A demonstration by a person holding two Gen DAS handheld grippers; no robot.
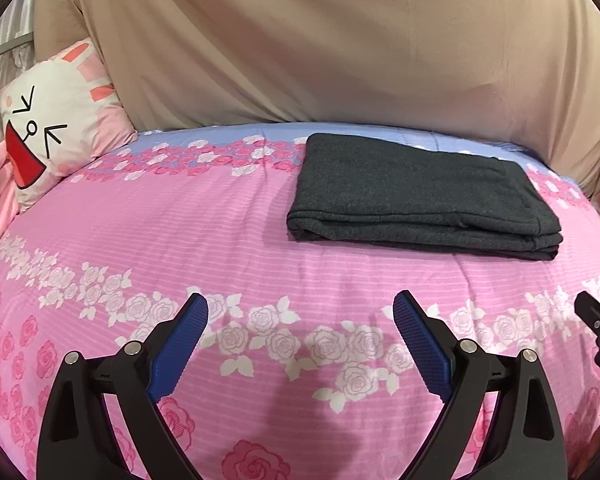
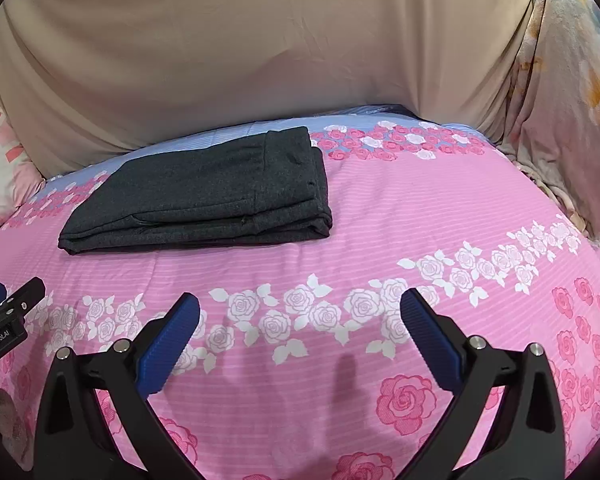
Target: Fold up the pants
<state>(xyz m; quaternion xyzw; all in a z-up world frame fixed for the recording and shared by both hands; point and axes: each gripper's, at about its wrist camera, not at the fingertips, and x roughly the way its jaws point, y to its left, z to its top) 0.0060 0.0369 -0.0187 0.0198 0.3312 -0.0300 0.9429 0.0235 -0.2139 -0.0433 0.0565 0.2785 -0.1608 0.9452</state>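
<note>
The dark grey pants (image 1: 420, 196) lie folded into a flat, layered rectangle on the pink floral bed cover (image 1: 180, 232), toward the far side. They also show in the right wrist view (image 2: 204, 196), far left of centre. My left gripper (image 1: 300, 308) is open and empty, held above the cover well short of the pants. My right gripper (image 2: 300, 308) is open and empty too, short of the pants and to their right. Each gripper's tip shows at the edge of the other's view: the right gripper (image 1: 596, 320) and the left gripper (image 2: 12, 300).
A beige sheet (image 1: 320, 40) hangs behind the bed. A white and pink cartoon pillow (image 1: 56, 120) leans at the far left. A floral cloth (image 2: 568, 100) hangs at the far right. A blue band of the cover (image 2: 400, 128) runs along the far edge.
</note>
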